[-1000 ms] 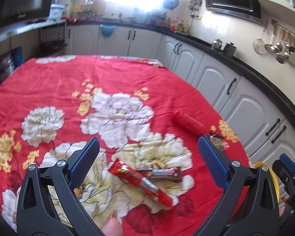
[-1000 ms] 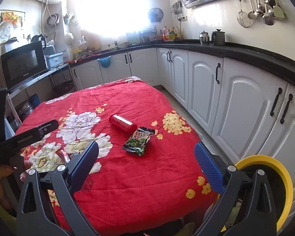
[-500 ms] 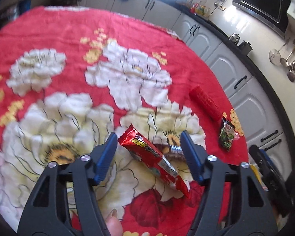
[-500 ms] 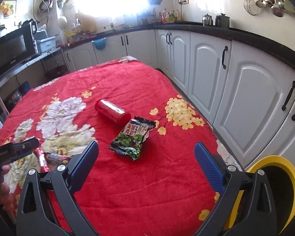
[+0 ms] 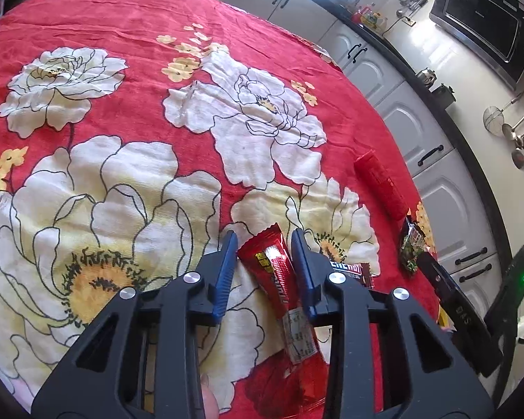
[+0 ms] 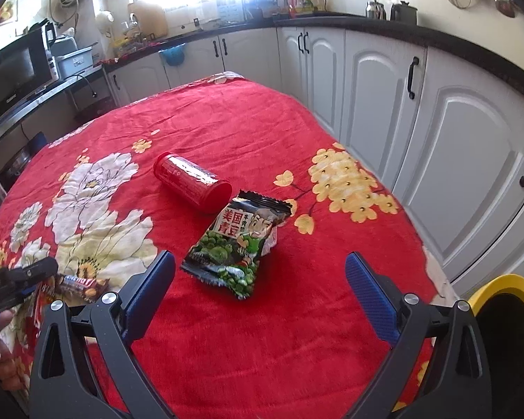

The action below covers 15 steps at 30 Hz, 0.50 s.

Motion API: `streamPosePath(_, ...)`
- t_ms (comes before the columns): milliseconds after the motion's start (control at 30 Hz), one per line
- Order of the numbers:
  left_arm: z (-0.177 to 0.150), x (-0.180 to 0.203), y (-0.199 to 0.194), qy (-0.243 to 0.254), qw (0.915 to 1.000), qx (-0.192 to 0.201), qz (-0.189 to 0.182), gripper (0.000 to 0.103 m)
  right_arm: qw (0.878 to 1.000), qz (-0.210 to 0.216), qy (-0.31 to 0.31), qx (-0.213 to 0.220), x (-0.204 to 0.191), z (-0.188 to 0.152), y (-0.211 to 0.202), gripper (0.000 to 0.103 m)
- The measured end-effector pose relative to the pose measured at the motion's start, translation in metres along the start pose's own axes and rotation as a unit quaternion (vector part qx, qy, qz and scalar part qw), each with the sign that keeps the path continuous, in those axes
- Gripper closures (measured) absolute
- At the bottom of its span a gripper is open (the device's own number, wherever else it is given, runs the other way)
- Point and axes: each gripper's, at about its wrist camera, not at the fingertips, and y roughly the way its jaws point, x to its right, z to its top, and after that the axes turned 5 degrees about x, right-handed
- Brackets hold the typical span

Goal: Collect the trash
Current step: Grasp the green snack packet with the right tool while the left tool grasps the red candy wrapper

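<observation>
The left gripper [image 5: 263, 244] is tipped down over the flowered red tablecloth [image 5: 129, 31], its jaws closing around a long red snack wrapper [image 5: 279, 279] that lies between the blue pads [image 5: 227, 269]; a narrow gap shows on each side, so the pads are not yet pressing on it; just to the right of that wrapper, half hidden behind the right-hand pad, lies a dark brown candy bar wrapper [image 5: 351, 270]; further right a red cylindrical can [image 5: 380, 185] rests on its side near the table's edge, and beside it sits a green pea snack packet [image 5: 412, 248]. In the right wrist view the can [image 6: 192, 181] and the pea packet [image 6: 239, 249] lie just beside each other in mid-table; the right gripper [image 6: 260, 284] hangs above the cloth with its jaws spread wide and empty, the packet just ahead of them; at the far right, below the table edge, stands a yellow-rimmed bin [image 6: 506, 314].
</observation>
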Motion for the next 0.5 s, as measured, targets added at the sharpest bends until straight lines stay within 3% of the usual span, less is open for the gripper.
streamPosePath(133,0.002,-0.003,0.0,-0.004,1.0,-0.001,-0.003,0.084,0.999,0.014,0.027,-0.017,0.002,0.005,0.013,0.017)
streamPosePath(233,0.004,-0.005,0.0,-0.005,1.0,-0.002,-0.005,0.084,0.998,0.02,0.042,-0.03,0.005,0.007,0.023,0.03)
streamPosePath(333,0.005,-0.006,-0.002,-0.006,1.0,-0.002,-0.006,0.085,0.998,0.018,0.048,-0.032,0.008,0.007,0.029,0.049)
streamPosePath(400,0.006,-0.006,-0.003,-0.006,1.0,0.0,-0.005,0.085,0.998,0.026,0.05,-0.032,0.01,0.006,0.028,0.07)
streamPosePath(500,0.008,-0.006,-0.006,-0.002,1.0,0.008,-0.003,0.085,0.998,0.03,0.048,-0.029,0.014,0.002,0.022,0.08)
